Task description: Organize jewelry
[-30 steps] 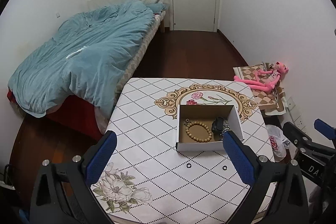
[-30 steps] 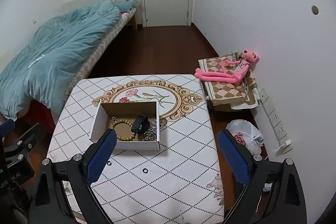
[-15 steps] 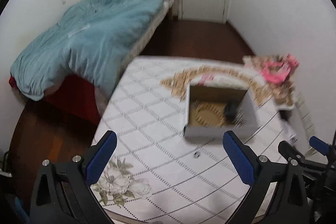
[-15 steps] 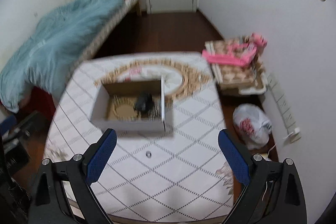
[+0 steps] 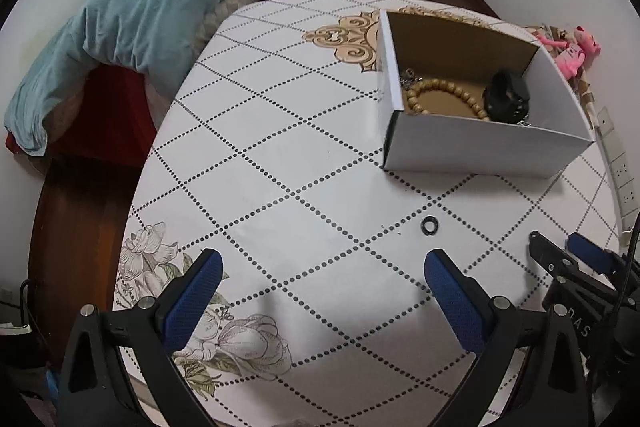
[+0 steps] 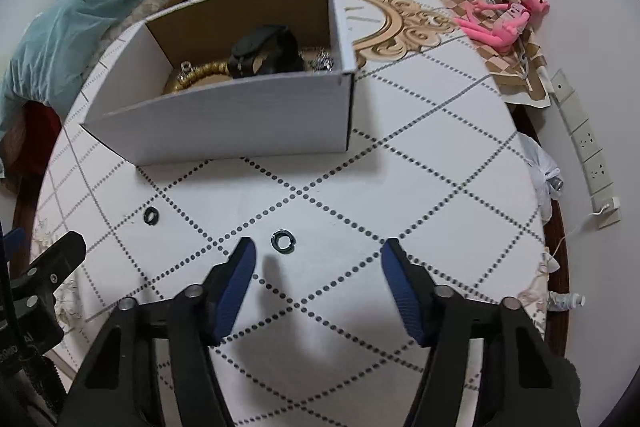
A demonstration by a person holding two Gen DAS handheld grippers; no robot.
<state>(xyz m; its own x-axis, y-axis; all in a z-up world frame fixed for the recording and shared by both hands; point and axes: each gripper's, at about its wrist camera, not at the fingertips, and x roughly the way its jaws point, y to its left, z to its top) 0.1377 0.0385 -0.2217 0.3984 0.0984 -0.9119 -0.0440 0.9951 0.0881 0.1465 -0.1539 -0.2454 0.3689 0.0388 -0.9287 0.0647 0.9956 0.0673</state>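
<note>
Both claws hung wide apart, holding nothing — the left claw (image 5: 318, 267) and right claw (image 6: 318, 257) over the table (image 6: 420, 187). Two rings (image 6: 283, 241) (image 6: 151, 215) lay near the box (image 6: 240, 123).

Open white cardboard box (image 6: 240, 115) holds tan wooden bead bracelet (image 5: 440, 95), black watch (image 6: 266, 51), silver chain (image 6: 322, 61). Two small dark rings (image 6: 283, 241) (image 6: 152, 215) lie flat on tabletop, apart, before box.
</note>
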